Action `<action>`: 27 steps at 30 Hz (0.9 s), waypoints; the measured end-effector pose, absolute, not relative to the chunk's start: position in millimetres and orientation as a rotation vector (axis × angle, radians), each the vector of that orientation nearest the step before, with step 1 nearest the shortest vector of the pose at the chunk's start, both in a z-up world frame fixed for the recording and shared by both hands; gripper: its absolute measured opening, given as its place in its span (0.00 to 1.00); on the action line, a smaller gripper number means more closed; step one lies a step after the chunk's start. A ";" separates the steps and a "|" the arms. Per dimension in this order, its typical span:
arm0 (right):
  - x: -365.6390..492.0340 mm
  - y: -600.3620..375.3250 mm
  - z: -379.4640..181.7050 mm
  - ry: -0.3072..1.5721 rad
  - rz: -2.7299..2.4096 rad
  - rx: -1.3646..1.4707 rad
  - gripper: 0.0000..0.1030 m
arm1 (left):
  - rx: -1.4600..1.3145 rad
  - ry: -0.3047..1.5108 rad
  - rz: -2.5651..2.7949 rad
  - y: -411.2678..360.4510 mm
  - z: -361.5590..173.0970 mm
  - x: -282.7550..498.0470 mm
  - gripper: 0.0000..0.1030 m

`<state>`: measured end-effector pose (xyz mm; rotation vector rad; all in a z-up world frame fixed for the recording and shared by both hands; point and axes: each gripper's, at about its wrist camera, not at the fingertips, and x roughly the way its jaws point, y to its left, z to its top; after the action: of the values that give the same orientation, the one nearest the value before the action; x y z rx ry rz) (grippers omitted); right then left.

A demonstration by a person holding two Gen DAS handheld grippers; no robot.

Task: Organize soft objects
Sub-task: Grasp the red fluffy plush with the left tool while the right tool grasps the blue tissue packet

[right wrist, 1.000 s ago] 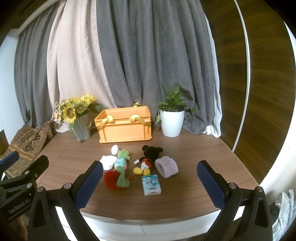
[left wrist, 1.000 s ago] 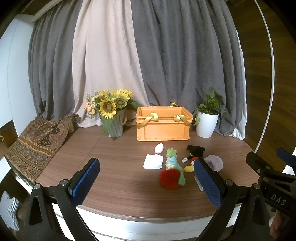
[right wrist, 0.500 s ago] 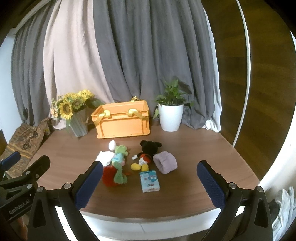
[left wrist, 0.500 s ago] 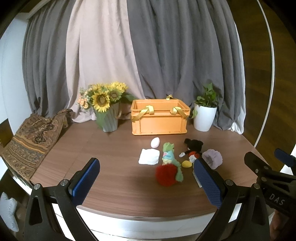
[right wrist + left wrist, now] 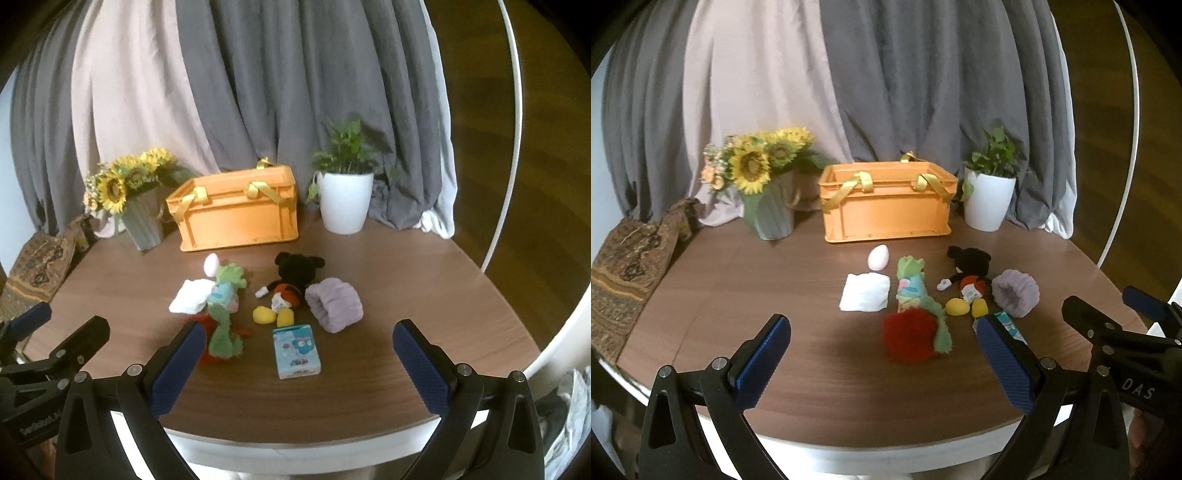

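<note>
The left gripper [image 5: 884, 363] is spread wide with nothing between its blue, knurled pads [image 5: 761, 363]; the right gripper [image 5: 301, 367] is likewise fully parted and empty. White lettering "DAS" is legible on the black frame of the right gripper as seen from the left wrist view; the left gripper frame in the right wrist view carries white text too blurred to read in full. Both grippers sit over the near edge of a round, wood-grain worktop [image 5: 775, 295] with a white rim. Ahead of the left gripper lie the soft objects: a shaggy red pompom [image 5: 910, 338] nearest, touching a green plush figure [image 5: 912, 284] in a pale blue garment; left of that a folded white cloth [image 5: 865, 292]; beyond it a smooth pink egg shape [image 5: 878, 257]. Ahead of the right gripper, a small printed tissue pack [image 5: 296, 350] with cartoon artwork lies flat, its text unreadable. Beyond it are a black mouse plush [image 5: 290, 284] with yellow feet and, just to the right, a fuzzy lilac band [image 5: 334, 304] curled into a ring. Farther ahead stands a rigid orange plastic crate [image 5: 884, 205] with yellow ribbon handles, flanked by a ribbed grey vase of sunflowers [image 5: 761, 181] on the left and a white potted plant [image 5: 990, 192] on the right. A patterned woven cloth [image 5: 624, 266] drapes over the far left edge.
</note>
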<state>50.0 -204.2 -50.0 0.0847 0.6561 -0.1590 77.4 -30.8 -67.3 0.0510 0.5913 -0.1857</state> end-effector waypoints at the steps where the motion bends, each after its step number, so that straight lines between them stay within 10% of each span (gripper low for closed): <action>1: 54.5 -205.4 -55.2 0.667 -0.160 0.088 1.00 | 0.055 0.599 -0.196 -32.4 -73.2 83.3 0.99; 27: 141.0 -217.4 -170.3 0.907 -0.159 0.151 0.80 | 0.104 0.809 -0.413 -64.7 -171.7 193.4 0.73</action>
<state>141.0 -217.4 -170.3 0.1510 0.9068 -0.1591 193.4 -64.7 -171.7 0.1041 0.8094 -0.4126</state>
